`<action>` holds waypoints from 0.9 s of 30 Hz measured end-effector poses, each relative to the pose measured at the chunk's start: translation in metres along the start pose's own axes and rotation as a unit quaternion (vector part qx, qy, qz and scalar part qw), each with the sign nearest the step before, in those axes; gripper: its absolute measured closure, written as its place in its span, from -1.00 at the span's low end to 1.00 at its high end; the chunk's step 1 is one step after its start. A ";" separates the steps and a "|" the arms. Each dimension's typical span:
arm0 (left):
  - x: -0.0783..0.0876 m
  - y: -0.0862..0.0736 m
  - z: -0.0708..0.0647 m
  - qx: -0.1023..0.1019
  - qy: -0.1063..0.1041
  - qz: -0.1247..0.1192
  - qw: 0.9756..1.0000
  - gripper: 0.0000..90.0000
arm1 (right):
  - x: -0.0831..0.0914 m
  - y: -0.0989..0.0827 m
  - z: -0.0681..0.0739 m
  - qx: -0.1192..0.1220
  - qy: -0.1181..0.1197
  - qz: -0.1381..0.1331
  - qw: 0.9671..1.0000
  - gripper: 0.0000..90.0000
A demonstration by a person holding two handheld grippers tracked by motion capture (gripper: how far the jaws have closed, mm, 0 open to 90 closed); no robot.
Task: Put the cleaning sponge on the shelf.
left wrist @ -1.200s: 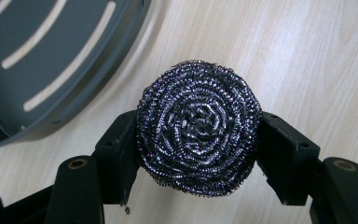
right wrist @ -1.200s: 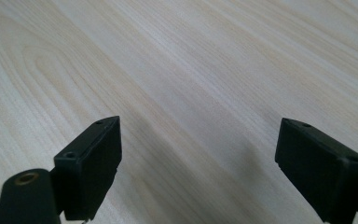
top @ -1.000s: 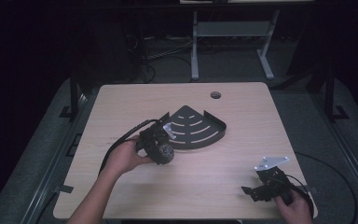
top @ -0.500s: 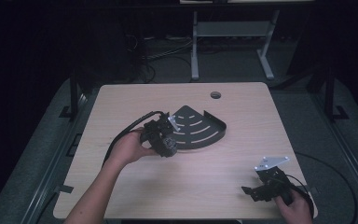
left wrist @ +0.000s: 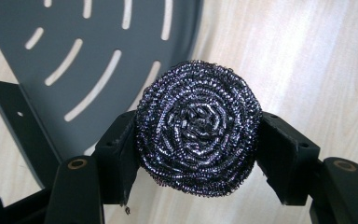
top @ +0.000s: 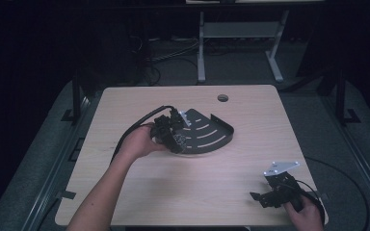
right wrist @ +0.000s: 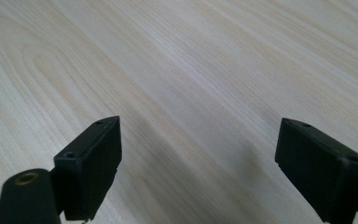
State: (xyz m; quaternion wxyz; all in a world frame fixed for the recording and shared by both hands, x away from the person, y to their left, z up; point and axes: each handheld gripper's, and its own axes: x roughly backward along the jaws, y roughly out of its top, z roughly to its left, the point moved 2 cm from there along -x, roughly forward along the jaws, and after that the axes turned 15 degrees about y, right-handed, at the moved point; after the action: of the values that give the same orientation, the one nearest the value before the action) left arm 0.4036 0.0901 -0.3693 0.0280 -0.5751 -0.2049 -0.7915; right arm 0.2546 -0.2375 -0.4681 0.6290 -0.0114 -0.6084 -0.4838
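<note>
Pale wood-grain table (top: 188,192) under us, dark floor around it. Since a second ago our left gripper (left wrist: 198,135) has moved from the table's middle up to the near edge of the slotted, fan-shaped dark metal tray (top: 212,132) — its jaws clenched on a round, coiled steel-wool scourer (left wrist: 198,128), above that edge. Our right gripper (right wrist: 198,163) rests unmoved at the near right corner, jaws spread wide, empty.

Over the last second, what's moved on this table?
The left gripper, shut on a round steel-wool scouring pad, moved forward and rightward over the dark slotted fan-shaped metal tray. The tray and the open right gripper near the table's front corner stayed put.
</note>
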 end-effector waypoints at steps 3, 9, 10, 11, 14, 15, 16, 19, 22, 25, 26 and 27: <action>-0.001 0.004 0.004 0.002 -0.001 -0.001 1.000 -0.23 | 0.000 0.000 0.000 -0.001 0.001 0.000 1.000 -0.68; -0.006 0.011 0.012 0.006 -0.008 -0.008 1.000 -0.23 | 0.000 0.000 0.000 -0.003 0.003 -0.002 1.000 -0.68; -0.008 0.012 0.013 0.008 -0.008 -0.008 1.000 -0.23 | -0.001 0.000 0.000 -0.003 0.003 -0.002 1.000 -0.68; -0.008 0.012 0.014 0.011 -0.008 -0.008 1.000 -0.23 | -0.001 0.000 0.000 -0.002 0.004 0.000 1.000 -0.68; -0.011 0.013 0.017 0.013 -0.006 -0.010 1.000 -0.23 | -0.001 -0.001 0.001 -0.001 0.003 0.002 1.000 -0.68; -0.011 0.013 0.019 0.014 -0.007 -0.009 1.000 -0.23 | -0.001 0.000 0.001 -0.001 0.003 0.001 1.000 -0.68; -0.012 0.014 0.019 0.017 -0.006 -0.010 1.000 -0.23 | -0.001 0.000 0.001 -0.002 0.003 0.001 1.000 -0.68; -0.012 0.015 0.023 0.019 -0.005 -0.013 1.000 -0.23 | -0.001 0.000 0.001 -0.001 0.003 0.001 1.000 -0.68; -0.015 0.014 0.025 0.024 -0.006 -0.010 1.000 -0.23 | -0.001 0.000 0.001 -0.001 0.003 0.001 1.000 -0.68; -0.017 0.014 0.028 0.027 -0.004 -0.008 1.000 -0.23 | -0.001 0.000 0.000 0.002 0.003 0.001 1.000 -0.68; -0.017 0.014 0.029 0.026 -0.003 -0.010 1.000 -0.23 | -0.002 0.000 0.000 0.002 0.003 0.002 1.000 -0.68; -0.018 0.015 0.030 0.027 -0.003 -0.009 1.000 -0.23 | -0.002 0.000 0.000 0.002 0.003 0.002 1.000 -0.68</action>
State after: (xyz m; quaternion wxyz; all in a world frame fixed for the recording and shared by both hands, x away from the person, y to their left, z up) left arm 0.4406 0.0838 -0.3737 0.0358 -0.5747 -0.2312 -0.7842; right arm 0.2547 -0.2363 -0.4694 0.6318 -0.0100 -0.6072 -0.4817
